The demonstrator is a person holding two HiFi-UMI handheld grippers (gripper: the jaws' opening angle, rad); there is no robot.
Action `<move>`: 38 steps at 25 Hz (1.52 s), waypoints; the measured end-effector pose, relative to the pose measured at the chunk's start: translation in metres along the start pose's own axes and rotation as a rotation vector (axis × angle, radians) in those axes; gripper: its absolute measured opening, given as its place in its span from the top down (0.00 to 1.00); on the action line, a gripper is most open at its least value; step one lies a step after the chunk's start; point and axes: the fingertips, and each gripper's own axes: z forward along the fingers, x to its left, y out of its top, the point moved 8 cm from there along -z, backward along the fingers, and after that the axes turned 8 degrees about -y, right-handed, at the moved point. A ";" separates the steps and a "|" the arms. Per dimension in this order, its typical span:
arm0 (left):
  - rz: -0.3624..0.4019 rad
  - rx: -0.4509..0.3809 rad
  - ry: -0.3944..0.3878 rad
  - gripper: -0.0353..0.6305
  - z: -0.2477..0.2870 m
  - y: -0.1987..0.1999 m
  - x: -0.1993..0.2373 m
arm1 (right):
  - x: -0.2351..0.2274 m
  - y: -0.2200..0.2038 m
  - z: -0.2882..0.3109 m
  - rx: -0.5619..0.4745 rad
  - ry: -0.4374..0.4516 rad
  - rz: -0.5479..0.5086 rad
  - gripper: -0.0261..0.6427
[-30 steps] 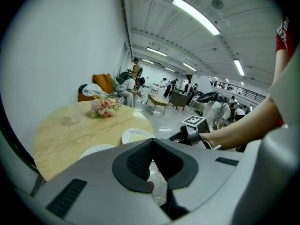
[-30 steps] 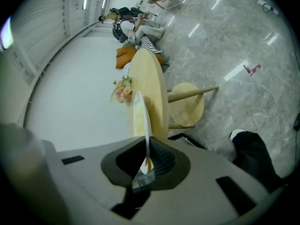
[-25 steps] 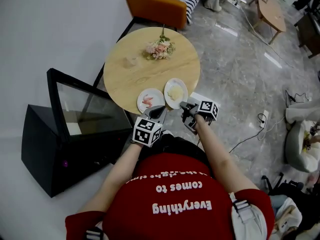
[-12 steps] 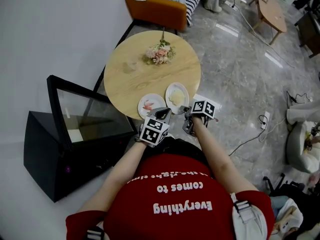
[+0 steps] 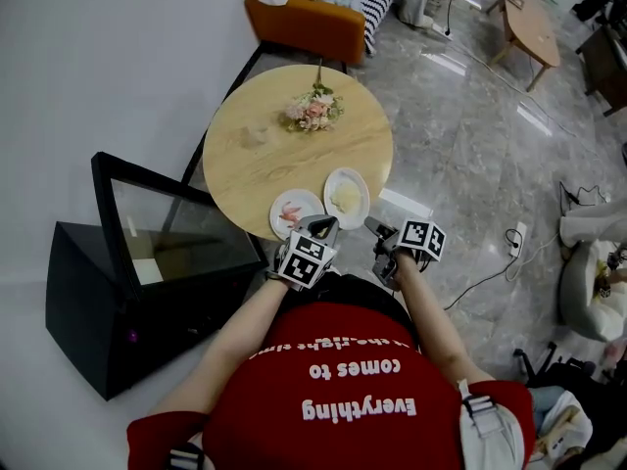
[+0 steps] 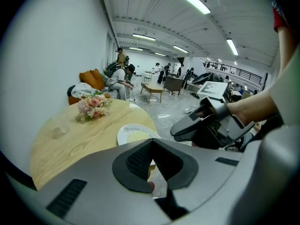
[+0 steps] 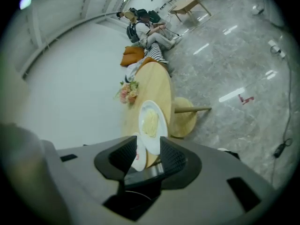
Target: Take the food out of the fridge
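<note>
Two white plates rest on the near edge of the round wooden table [image 5: 265,155]. One plate carries pink food [image 5: 294,210], the other yellow food [image 5: 346,194]. My left gripper [image 5: 319,227] sits at the near rim of the pink-food plate, its tips pinched together on that rim. In the left gripper view the left gripper [image 6: 153,146] hides that plate; the yellow-food plate [image 6: 136,135] shows beyond. My right gripper [image 5: 376,230] hangs off the table edge, apart from the yellow-food plate [image 7: 151,121]. The jaws of the right gripper [image 7: 147,153] are opening with nothing between them.
A black fridge [image 5: 108,311] stands on the floor at left, its glass door [image 5: 171,218] swung open towards the table. A flower bunch [image 5: 312,106] lies on the table's far side. An orange sofa [image 5: 309,23] stands behind it, grey floor at right.
My right gripper has let go of the yellow-food plate, opened, and drawn back off the table edge to the right. The left gripper has stayed at the pink-food plate.
</note>
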 end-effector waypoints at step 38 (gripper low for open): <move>-0.836 -0.334 0.890 0.94 -0.339 -0.299 -0.095 | 0.243 -0.397 0.098 0.797 0.445 -1.231 0.94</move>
